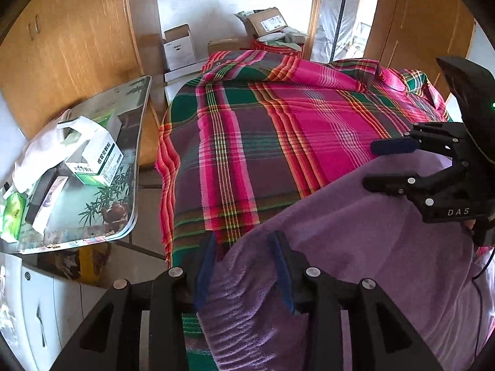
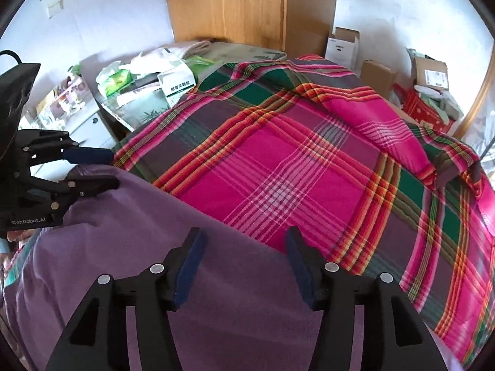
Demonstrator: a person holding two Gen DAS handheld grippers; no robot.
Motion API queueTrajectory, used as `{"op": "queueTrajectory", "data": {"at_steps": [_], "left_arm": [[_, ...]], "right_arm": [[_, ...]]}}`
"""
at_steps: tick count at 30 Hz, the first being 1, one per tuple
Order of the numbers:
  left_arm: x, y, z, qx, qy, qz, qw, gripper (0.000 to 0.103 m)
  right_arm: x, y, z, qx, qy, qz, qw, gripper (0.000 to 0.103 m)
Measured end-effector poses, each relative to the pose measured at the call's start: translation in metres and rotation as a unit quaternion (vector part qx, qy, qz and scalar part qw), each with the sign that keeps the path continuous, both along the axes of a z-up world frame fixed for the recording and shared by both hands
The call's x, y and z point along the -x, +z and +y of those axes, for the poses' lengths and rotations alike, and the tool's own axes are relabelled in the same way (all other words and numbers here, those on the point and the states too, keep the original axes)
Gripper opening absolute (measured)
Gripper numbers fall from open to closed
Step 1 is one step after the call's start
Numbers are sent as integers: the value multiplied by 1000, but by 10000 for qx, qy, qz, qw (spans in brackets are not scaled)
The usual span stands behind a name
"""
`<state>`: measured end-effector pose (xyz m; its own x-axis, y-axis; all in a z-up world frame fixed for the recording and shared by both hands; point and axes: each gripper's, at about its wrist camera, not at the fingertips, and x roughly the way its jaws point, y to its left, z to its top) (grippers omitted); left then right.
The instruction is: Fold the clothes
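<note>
- Where the left wrist view looks down its own fingers, we see the left hand-held gripper (image 1: 244,266) with its jaws apart and a bunched fold of the purple garment (image 1: 355,247) lying between the blue pads; we cannot tell whether the pads press on the cloth.
- We find that purple garment spread over the lower right of this frame, resting on the plaid blanket (image 1: 263,123) that covers the bed.
- At the right edge of the same frame we see the right hand-held gripper (image 1: 380,164), jaws spread, hovering at the far edge of the purple garment.
- From the right wrist view, we see the right hand-held gripper (image 2: 244,262) open wide, its two fingers over the purple garment (image 2: 154,262) near the edge where the cloth meets the plaid blanket (image 2: 294,170); nothing sits between its pads.
- At the left edge of that frame we see the left hand-held gripper (image 2: 105,167), jaws parted, its lower finger touching the upper edge of the purple garment.
- We note a glass-topped desk (image 1: 139,142) at the left of the left wrist view, just beside the bed, carrying a green and white box (image 1: 96,160), a white plastic bag (image 1: 46,151) and a green tissue pack (image 1: 12,216).
- We also see cardboard boxes (image 1: 266,23) at the upper centre of that frame, beyond the bed, and wooden wardrobe doors (image 1: 71,55) at the upper left.
</note>
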<state>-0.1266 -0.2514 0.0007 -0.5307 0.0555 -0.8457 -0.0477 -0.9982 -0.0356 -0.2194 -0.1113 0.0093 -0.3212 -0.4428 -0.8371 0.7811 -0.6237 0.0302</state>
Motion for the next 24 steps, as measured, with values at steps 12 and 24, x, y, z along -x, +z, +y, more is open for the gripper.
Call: {"op": "queueTrajectory", "data": {"at_steps": [12, 24], "left_arm": [[-8, -2, 2, -29, -40, 261, 9996, 37], [-11, -2, 10, 101, -51, 344, 9993, 15]], "right_arm": [[-3, -1, 1, 88, 150, 100, 9998, 58], [-12, 1, -2, 173, 317, 130, 9993, 32]]}}
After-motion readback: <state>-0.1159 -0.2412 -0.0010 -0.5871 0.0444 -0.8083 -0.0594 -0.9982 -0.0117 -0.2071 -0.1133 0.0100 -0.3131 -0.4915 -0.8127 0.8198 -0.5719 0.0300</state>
